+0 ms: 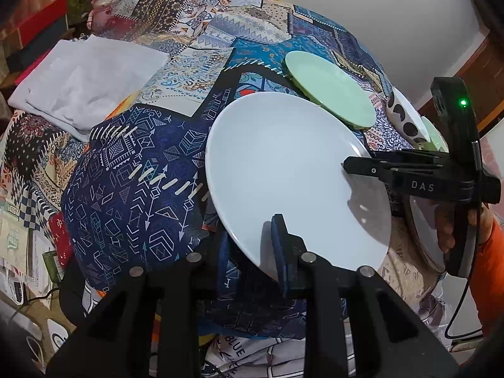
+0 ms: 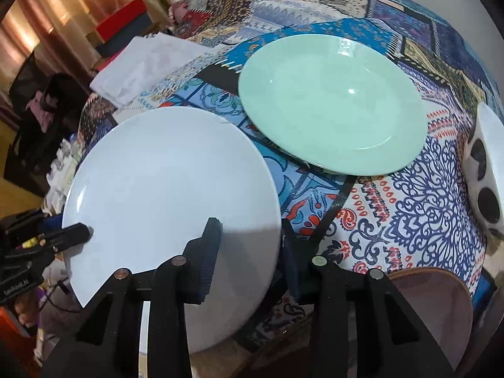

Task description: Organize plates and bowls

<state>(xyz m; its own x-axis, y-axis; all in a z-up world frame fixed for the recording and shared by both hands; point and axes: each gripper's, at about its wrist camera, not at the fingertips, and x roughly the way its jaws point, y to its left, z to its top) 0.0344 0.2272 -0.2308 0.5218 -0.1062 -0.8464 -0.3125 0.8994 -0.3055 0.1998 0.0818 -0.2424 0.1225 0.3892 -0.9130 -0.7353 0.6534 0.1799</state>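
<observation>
Evidently, from the left wrist view, the left claw (image 1: pixel 252 252) is clamped on the near rim of the white plate (image 1: pixel 283 163), one finger lying on top and the other hidden beneath, so the plate can be lifted by its edge. To its right, the right claw (image 1: pixel 349 168) bites the opposite rim, sharing the load. Beyond the plate lies the green plate (image 1: pixel 330 88), with a spotted bowl (image 1: pixel 406 119) further right, all on the patchwork-clothed surface (image 1: pixel 126 189). From the right wrist view, the right claw (image 2: pixel 249 252) straddles the white plate (image 2: pixel 163 182) rim, pinched shut on it. The green plate (image 2: pixel 334 100) sits ahead, likely the stacking target, and the left claw (image 2: pixel 85 231) grips the far-left edge.
</observation>
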